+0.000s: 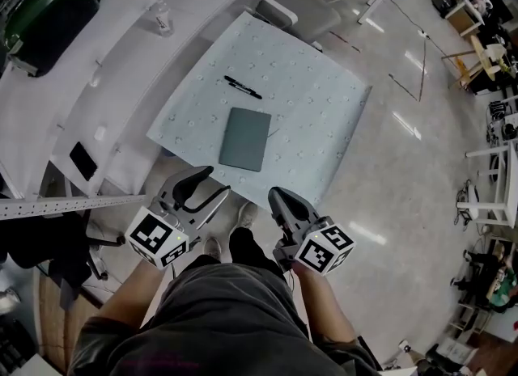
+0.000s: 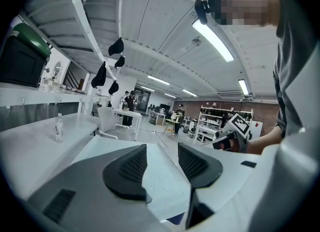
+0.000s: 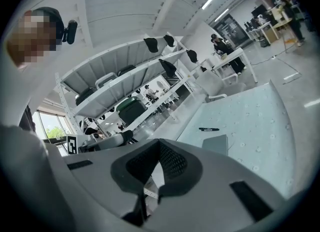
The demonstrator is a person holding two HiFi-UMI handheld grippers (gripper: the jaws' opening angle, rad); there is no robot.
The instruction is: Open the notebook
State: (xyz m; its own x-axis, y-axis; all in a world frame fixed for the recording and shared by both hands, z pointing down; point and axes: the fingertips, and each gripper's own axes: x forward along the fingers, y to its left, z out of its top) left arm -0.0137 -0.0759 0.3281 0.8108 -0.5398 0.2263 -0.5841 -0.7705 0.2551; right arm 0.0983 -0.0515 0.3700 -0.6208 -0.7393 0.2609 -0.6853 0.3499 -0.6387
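Note:
A closed grey-green notebook (image 1: 245, 138) lies flat near the middle of the pale dotted table (image 1: 324, 116), with a black pen (image 1: 242, 87) just beyond it. Both grippers are held off the table's near edge, close to the person's body and apart from the notebook. My left gripper (image 1: 205, 188) is open with nothing between its fingers; in the left gripper view it (image 2: 161, 163) shows a clear gap. My right gripper (image 1: 280, 201) is shut and empty, its pads meeting in the right gripper view (image 3: 159, 158). That view also shows the notebook (image 3: 216, 144) and the pen (image 3: 208, 129) ahead.
A white bench runs along the table's left side, carrying a green-lidded bin (image 1: 48, 10), a small bottle (image 1: 162, 19) and a dark flat device (image 1: 82, 161). A white chair (image 1: 303, 6) stands at the table's far side. Shiny floor lies to the right.

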